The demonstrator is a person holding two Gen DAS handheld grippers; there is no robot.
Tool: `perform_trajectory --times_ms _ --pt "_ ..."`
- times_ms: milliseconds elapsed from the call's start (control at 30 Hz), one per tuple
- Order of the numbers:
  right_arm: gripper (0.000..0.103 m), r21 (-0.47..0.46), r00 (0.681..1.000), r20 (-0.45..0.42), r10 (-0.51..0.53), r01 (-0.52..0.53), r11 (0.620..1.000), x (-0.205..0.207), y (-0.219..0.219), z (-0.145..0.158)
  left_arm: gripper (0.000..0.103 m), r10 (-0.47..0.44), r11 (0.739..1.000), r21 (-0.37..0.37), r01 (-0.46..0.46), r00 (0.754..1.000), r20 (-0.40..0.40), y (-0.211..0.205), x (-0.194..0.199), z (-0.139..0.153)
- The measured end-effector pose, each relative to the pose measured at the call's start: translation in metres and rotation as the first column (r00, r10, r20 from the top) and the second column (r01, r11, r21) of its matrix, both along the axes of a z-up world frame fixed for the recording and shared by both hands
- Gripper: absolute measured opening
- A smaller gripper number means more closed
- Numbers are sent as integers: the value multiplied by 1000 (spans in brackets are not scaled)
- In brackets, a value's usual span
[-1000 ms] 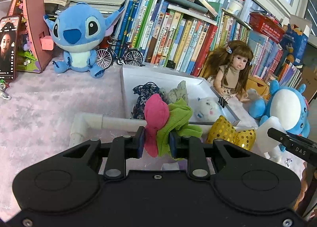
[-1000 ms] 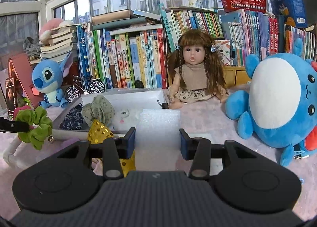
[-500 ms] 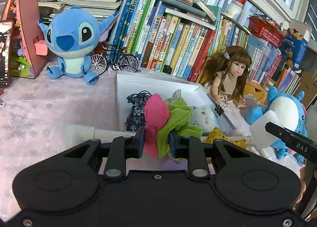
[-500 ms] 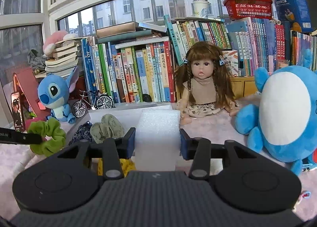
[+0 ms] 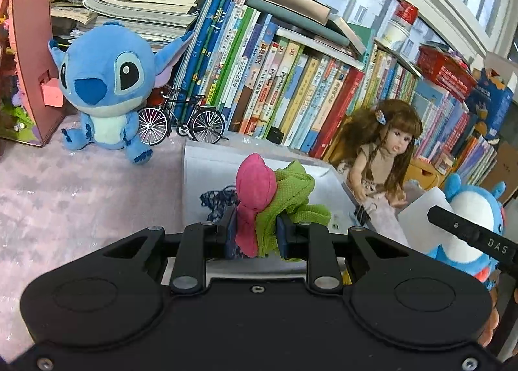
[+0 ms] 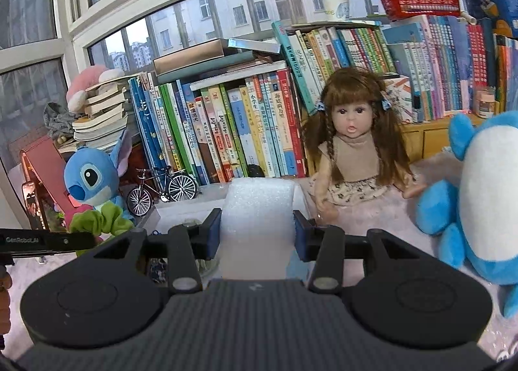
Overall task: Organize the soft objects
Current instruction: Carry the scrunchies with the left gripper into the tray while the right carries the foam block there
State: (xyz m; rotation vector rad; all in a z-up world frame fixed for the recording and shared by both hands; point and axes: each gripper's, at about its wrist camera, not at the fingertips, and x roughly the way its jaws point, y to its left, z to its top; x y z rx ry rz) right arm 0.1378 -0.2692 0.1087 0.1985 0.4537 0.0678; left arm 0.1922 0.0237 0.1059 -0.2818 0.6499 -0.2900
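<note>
Left gripper [image 5: 255, 230] is clamping the pink-and-green scrunchie [image 5: 275, 196]; right gripper [image 6: 257, 235] is pinching the white foam block [image 6: 259, 209]. Both have been rising and advancing, so the white tray [image 5: 207, 173] is now lying directly beneath their fingers, suggesting release is imminent.

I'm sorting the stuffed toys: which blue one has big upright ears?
The Stitch plush, seated beside the toy bicycle. The other blue plush, right of the doll, is round with a white belly.

Three plush toys [image 5: 106, 86], one doll [image 5: 385, 157], one toy bicycle [image 5: 181, 123]
</note>
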Motion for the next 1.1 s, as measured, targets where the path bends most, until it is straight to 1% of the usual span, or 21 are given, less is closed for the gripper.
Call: perform_trajectory --times_ms 133,233,367,500,700,833,900,1100 --pt "49 18 1000 -15 19 -19 1000 20 4 3 23 22 999 -31 -23 999 -30 0 20 0" --pt "49 15 999 -41 29 -29 999 42 12 3 23 48 998 -36 -50 998 -52 -3 40 -2" --pt "49 14 994 -102 35 -34 999 77 22 4 23 101 995 -12 -102 991 -87 -11 72 -6" --pt "49 35 986 -162 30 -24 999 110 31 0 23 124 992 16 -123 988 -90 -22 101 -8" --pt "49 24 980 -199 19 -14 1000 137 40 -19 24 133 991 -16 -136 981 -139 -26 128 -23" --pt "49 -2 981 -196 2 -3 1000 151 41 -34 24 117 993 11 -117 983 -144 -30 142 -33" --pt "49 -18 982 -188 -15 12 1000 155 40 -41 24 117 993 8 -118 981 -156 -31 147 -40" --pt "50 1 980 -198 6 -5 1000 169 35 -58 24 111 994 24 -108 978 -177 -34 162 -55"
